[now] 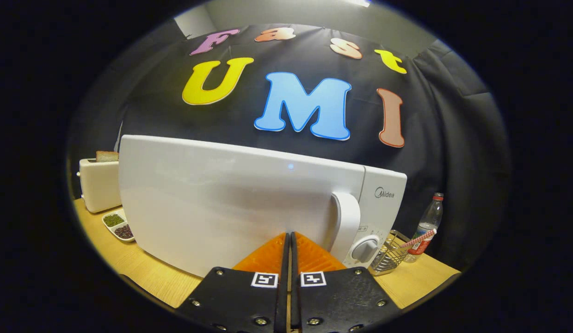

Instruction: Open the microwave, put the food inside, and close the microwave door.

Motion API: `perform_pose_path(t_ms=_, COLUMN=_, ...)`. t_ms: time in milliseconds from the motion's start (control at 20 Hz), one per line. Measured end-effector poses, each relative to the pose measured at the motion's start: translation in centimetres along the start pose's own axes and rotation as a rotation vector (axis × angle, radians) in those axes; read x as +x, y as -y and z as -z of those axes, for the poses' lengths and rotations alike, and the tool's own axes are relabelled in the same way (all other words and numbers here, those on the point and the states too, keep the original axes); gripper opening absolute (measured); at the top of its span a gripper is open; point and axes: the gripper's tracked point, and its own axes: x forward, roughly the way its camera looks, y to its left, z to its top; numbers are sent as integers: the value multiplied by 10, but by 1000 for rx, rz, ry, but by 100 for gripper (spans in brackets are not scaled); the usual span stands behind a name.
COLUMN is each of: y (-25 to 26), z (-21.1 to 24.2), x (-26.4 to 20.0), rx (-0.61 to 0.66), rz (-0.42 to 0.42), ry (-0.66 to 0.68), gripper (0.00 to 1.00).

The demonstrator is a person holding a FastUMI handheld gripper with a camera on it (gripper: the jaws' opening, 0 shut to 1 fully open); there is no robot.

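A white microwave (231, 203) stands on the wooden table (143, 273), its door closed and filling the space just ahead of my fingers. Its upright white handle (347, 222) runs along the door's right side, with a round grey knob (365, 249) on the control panel just right of it. My gripper (289, 237) is shut, fingers pressed together with nothing between them, tips close to or touching the lower part of the door, a little left of the handle. A white divided dish (119, 225) with green and dark food lies to the left of the microwave.
A white toaster (99, 184) with a slice of bread in it stands behind the dish at the left. Right of the microwave sit a wire basket (391, 255) and a clear plastic bottle (426, 229) with a red label.
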Motion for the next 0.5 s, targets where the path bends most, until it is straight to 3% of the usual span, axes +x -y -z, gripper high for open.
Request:
perform_pose_path(t_ms=100, y=-2, z=-1, x=-4, rx=-37, rz=3, ry=-1, gripper=1)
perform_pose_path(t_ms=250, y=-17, z=-2, x=-25, rx=34, rz=-85, ry=-43, gripper=1)
perform_pose_path(t_ms=500, y=-12, z=-37, x=-83, rx=0, rz=-102, ry=40, gripper=1)
